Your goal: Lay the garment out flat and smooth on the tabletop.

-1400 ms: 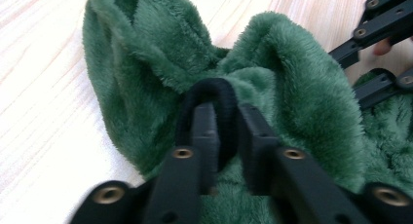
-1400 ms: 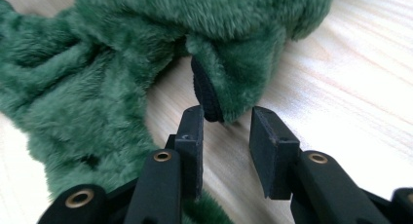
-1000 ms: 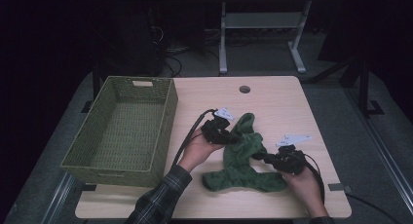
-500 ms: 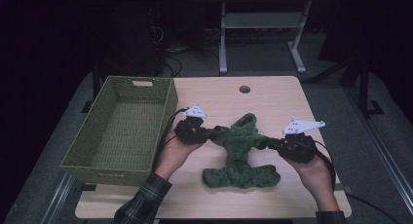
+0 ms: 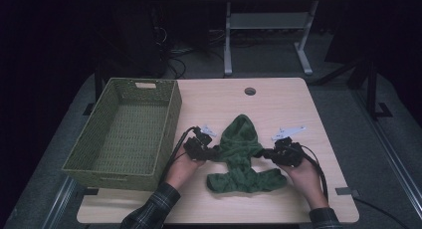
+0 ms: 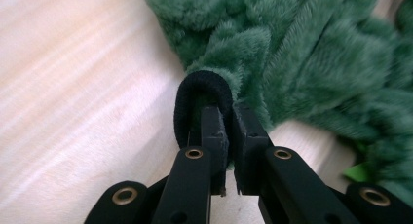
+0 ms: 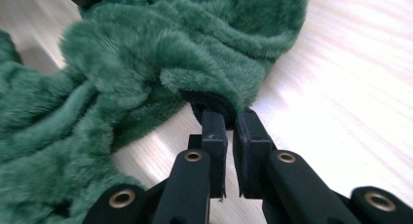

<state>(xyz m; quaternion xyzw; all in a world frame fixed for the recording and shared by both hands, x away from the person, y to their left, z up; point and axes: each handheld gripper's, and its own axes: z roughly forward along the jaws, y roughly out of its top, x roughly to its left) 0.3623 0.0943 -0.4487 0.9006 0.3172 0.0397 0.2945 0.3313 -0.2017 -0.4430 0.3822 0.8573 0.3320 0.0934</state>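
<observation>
Both grippers, left [image 5: 208, 152] and right [image 5: 269, 153], stay clenched on the green fleece garment's [image 5: 241, 149] dark cuffs, its sleeves now lower on the tabletop [image 5: 278, 102].

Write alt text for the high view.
A person's two grippers pinch opposite sleeve cuffs of a fluffy green garment spread on a light wooden table, the left gripper at its left side and the right gripper at its right. A woven green basket stands empty to the left.
</observation>
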